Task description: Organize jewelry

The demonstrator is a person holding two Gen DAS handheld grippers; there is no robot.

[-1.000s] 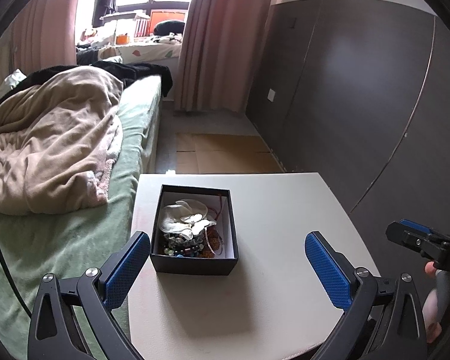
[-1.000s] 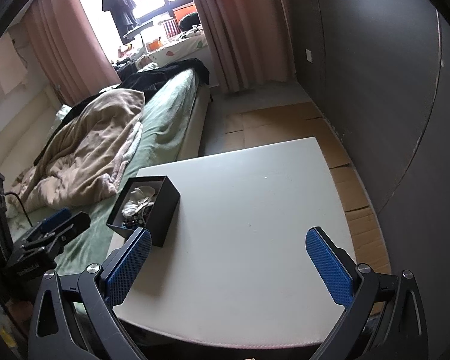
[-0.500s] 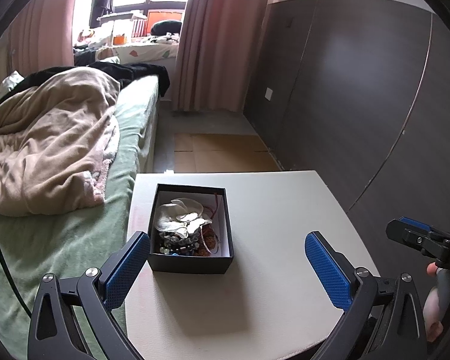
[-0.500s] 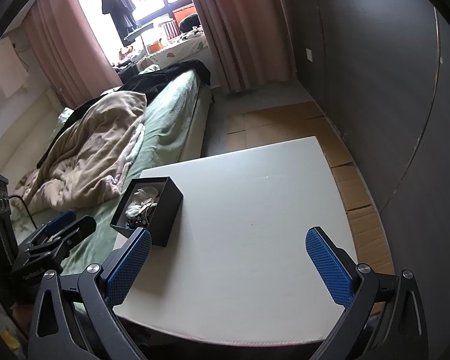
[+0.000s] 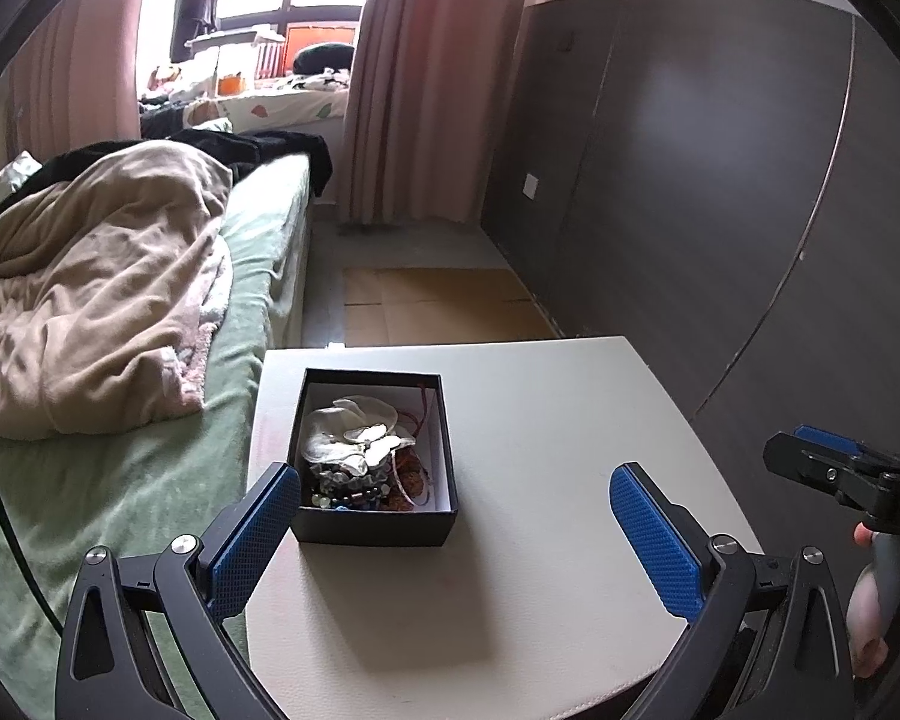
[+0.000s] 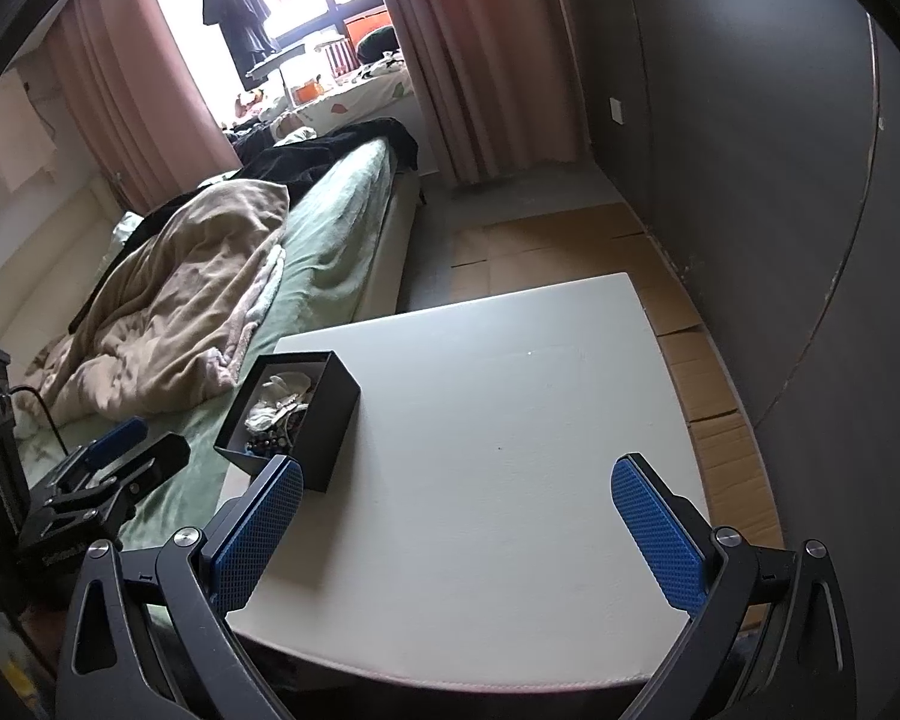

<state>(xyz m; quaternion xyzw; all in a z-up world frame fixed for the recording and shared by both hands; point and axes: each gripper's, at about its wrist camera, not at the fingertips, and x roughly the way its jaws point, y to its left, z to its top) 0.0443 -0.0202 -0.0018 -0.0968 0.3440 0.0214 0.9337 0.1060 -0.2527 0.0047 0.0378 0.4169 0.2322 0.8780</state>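
A black open box (image 5: 373, 519) sits near the left edge of the white table (image 5: 558, 480). It holds a white pouch (image 5: 348, 435), bead bracelets (image 5: 348, 489) and red cords in a tangle. My left gripper (image 5: 456, 522) is open and empty, above the table's front, with its left finger beside the box's front left corner. The box also shows in the right wrist view (image 6: 330, 420). My right gripper (image 6: 459, 516) is open and empty over the table's front, to the right of the box. The right gripper's fingers show in the left wrist view (image 5: 834, 468).
A bed (image 5: 150, 450) with a green sheet and a beige blanket (image 5: 90, 312) adjoins the table's left side. A dark panelled wall (image 5: 720, 180) stands to the right. Cardboard sheets (image 5: 438, 306) lie on the floor beyond the table. The left gripper shows in the right wrist view (image 6: 114, 462).
My left gripper has moved forward and a little left, so the box sits lower and closer between its fingers. My right gripper has shifted slightly; both stay open.
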